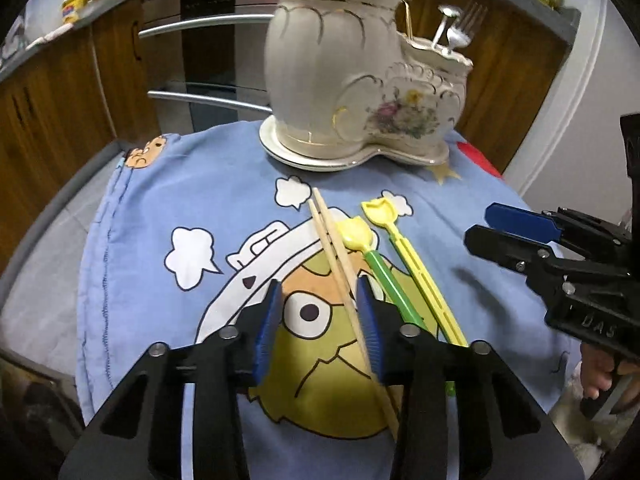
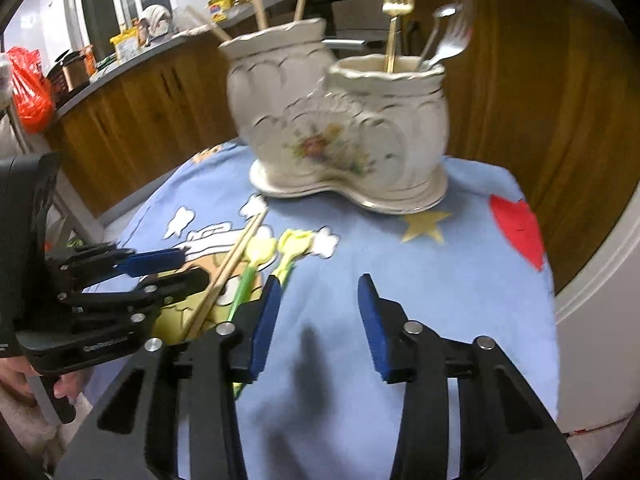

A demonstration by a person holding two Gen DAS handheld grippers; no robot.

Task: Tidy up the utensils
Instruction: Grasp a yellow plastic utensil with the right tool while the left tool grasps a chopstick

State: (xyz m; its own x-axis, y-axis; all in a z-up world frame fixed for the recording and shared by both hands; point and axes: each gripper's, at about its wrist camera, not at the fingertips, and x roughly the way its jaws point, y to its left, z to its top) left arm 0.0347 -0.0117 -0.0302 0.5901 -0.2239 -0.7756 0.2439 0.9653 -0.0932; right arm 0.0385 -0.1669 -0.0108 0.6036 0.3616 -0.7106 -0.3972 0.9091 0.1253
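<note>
My left gripper (image 1: 318,320) is low over the blue cloth (image 1: 160,208) on the bench, fingers apart and empty, with the pair of chopsticks (image 1: 334,252) running between them, close against the right-hand pad. My right gripper (image 2: 320,320) hangs over bare cloth, fingers apart, holding nothing.

The chopsticks lie side by side, touching; just beside them are the green-handled spoon (image 1: 384,272) and the yellow shovel-shaped spoon (image 1: 416,264). The ceramic holder (image 1: 352,80) stands at the far end on its saucer, with chopsticks already in the tall compartment and forks in the low one.

Judgement: the step in hand is picking up the chopsticks. To do it well I should centre the pair between the pads, then close on both together near the middle, so neither rolls free or drags the green spoon.

Writing: raised letters on the right gripper body, possibly "DAS"; the view is too poor to confirm. No brand legible elsewhere.
</note>
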